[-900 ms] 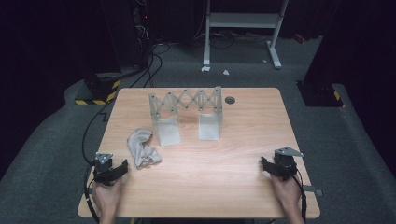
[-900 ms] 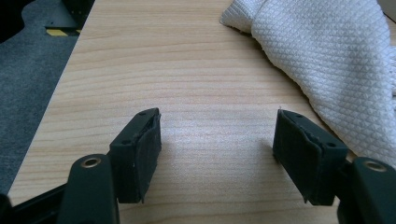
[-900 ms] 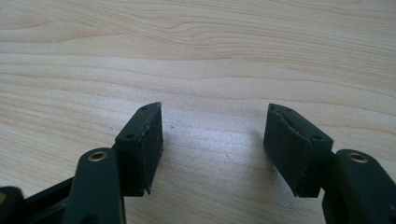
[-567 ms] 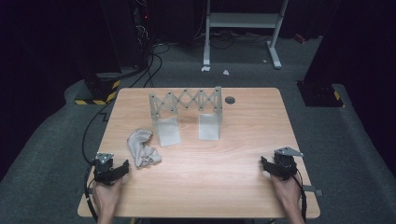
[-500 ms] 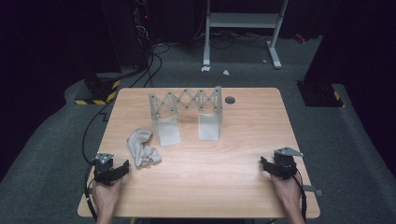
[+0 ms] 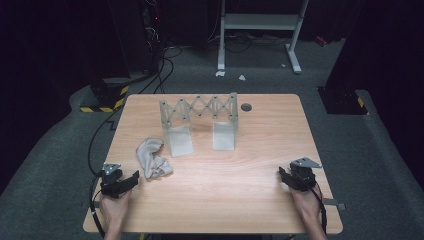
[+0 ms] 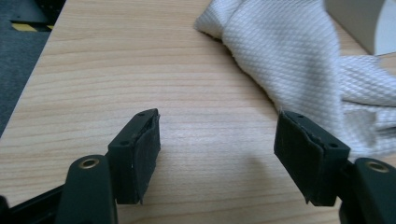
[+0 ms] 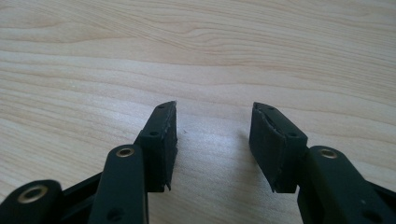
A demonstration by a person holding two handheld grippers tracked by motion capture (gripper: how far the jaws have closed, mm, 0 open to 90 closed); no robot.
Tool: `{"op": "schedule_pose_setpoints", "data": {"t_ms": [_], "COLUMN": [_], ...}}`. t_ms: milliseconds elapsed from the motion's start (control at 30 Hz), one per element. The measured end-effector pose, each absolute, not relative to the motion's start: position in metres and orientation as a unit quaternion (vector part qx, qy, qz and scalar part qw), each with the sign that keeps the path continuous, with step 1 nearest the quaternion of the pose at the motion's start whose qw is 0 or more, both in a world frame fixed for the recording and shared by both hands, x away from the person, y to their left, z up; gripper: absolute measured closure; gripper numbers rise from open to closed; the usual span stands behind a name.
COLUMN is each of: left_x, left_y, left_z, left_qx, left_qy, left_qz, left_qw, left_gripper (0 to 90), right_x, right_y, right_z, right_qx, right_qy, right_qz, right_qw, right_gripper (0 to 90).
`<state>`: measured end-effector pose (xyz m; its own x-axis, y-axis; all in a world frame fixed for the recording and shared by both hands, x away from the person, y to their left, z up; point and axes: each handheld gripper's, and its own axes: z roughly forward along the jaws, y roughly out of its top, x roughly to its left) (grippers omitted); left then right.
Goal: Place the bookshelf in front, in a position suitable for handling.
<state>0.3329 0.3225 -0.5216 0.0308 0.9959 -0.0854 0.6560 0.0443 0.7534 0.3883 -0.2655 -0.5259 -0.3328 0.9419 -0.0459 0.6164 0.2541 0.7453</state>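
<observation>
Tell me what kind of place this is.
Probably a lab or recording studio: a light wooden table on grey carpet, black cables trailing over the floor, a white metal stand behind, dark surroundings.

- Left gripper [image 6: 134, 179]: black, blocky body with a small grey three-cornered plate on top at its 11 o'clock corner; a black cable loops off it toward 7 o'clock.
- Its jaws in the left gripper view [image 7: 217, 156]: matte black arms, each with a brass-ringed hole, ending in flat rectangular pads with small screw holes.
- Right gripper [image 6: 281, 173]: black, grey three-cornered plate at 1 o'clock, thin black cable.
- Its jaws in the right gripper view [image 8: 212, 147]: same black arms and brass-ringed holes.
- Forearms bare, no sleeves.
</observation>
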Motion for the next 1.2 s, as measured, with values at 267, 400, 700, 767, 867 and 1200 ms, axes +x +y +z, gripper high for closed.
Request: {"op": "schedule_pose_setpoints", "data": {"t_ms": [267, 400, 700, 767, 867, 1200], "left_x": [0.342, 0.352, 0.375, 0.379, 0.388, 0.416], "left_y": [0.307, 0.295, 0.265, 0.260, 0.251, 0.232], "left_z": [-0.497, -0.489, -0.477, -0.476, -0.474, -0.479], "left_qx": [0.661, 0.674, 0.716, 0.715, 0.721, 0.706], "left_qy": [0.616, 0.605, 0.572, 0.571, 0.566, 0.580], "left_qz": [0.250, 0.247, 0.234, 0.230, 0.233, 0.228], "left_qw": [0.348, 0.344, 0.325, 0.331, 0.325, 0.336], "left_gripper": [31.4, 32.3, 35.9, 36.2, 36.5, 37.7], "right_x": [0.401, 0.411, 0.424, 0.427, 0.429, 0.451], "right_y": [-0.247, -0.235, -0.215, -0.210, -0.201, -0.168], "right_z": [-0.522, -0.522, -0.521, -0.521, -0.519, -0.513], "right_qx": [0.506, 0.510, 0.501, 0.493, 0.482, 0.456], "right_qy": [0.752, 0.758, 0.772, 0.777, 0.784, 0.795], "right_qz": [0.339, 0.340, 0.333, 0.332, 0.333, 0.353], "right_qw": [0.252, 0.222, 0.207, 0.207, 0.204, 0.187], "right_gripper": [50.5, 50.5, 43.5, 44.0, 47.1, 51.2]}}
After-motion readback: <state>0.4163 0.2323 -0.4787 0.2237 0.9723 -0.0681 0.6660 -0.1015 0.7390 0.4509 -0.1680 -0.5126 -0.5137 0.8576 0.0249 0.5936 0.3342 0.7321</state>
